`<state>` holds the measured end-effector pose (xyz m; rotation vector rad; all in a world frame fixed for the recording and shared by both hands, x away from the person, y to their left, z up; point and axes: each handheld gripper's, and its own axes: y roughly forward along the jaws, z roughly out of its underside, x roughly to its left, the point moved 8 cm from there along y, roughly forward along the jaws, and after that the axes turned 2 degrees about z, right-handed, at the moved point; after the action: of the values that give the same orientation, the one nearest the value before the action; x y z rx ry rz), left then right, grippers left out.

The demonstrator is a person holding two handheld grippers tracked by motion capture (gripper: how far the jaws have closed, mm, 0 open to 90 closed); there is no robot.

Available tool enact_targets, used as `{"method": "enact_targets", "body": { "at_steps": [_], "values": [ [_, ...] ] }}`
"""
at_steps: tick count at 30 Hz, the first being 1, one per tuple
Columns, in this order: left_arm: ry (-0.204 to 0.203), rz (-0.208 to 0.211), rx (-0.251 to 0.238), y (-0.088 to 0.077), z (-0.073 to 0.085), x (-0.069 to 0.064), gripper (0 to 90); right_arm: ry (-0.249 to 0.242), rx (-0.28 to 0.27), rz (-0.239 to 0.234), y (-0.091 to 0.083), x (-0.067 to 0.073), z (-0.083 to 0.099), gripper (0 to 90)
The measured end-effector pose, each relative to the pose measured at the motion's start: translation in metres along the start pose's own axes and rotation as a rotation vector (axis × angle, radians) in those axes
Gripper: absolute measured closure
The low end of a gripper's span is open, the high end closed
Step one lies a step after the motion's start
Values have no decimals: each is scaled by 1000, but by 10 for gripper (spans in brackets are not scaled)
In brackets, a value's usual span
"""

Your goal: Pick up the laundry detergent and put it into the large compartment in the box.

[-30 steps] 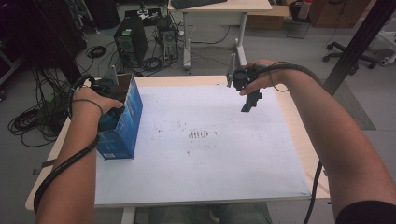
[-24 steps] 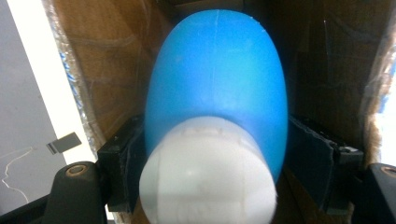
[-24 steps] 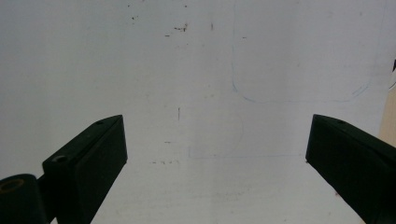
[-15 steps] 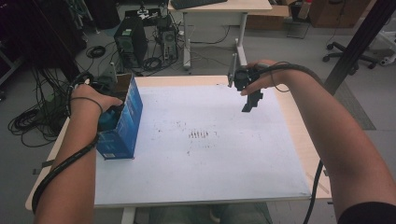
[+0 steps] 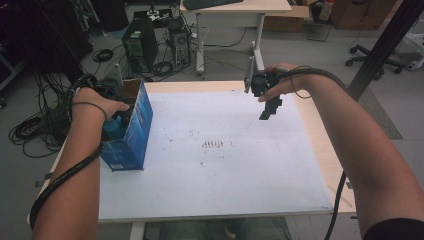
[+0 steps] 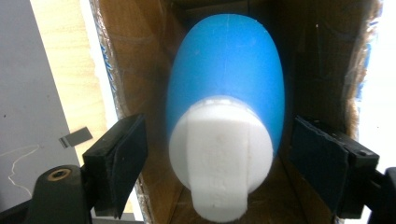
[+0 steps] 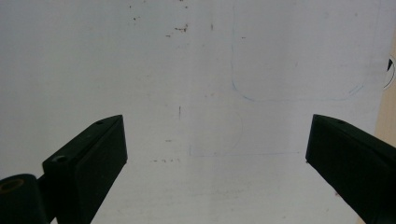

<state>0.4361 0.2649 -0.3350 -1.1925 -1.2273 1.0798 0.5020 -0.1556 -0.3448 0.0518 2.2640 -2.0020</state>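
A blue bottle (image 6: 226,79) with a white cap (image 6: 219,154) stands inside an open blue carton (image 5: 131,131) with brown inner walls, at the table's left edge. My left gripper (image 6: 219,163) reaches down into the carton. Its jaws have just been opening, and they now flank the cap with a gap on each side. In the high view the bottle (image 5: 113,128) shows just under my left hand. My right gripper (image 5: 268,109) hangs open over the far right of the white sheet (image 5: 220,170), and in the right gripper view that gripper (image 7: 217,149) holds nothing.
The white sheet covers most of the wooden table (image 5: 320,150) and bears dark smudges (image 5: 214,145) in its middle. Faint pen outlines (image 7: 289,88) lie under the right gripper. Computer towers (image 5: 140,45), cables and another desk stand on the floor beyond the far edge.
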Motion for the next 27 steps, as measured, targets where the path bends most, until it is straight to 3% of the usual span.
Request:
{"method": "enact_targets", "body": {
  "at_steps": [14,27],
  "values": [
    [-10,3,-19,-16,1,2,121,2,-3,9,-4,1,0,52],
    [15,21,-56,-44,1,-2,48,3,-7,12,-7,3,-1,51]
  ]
}}
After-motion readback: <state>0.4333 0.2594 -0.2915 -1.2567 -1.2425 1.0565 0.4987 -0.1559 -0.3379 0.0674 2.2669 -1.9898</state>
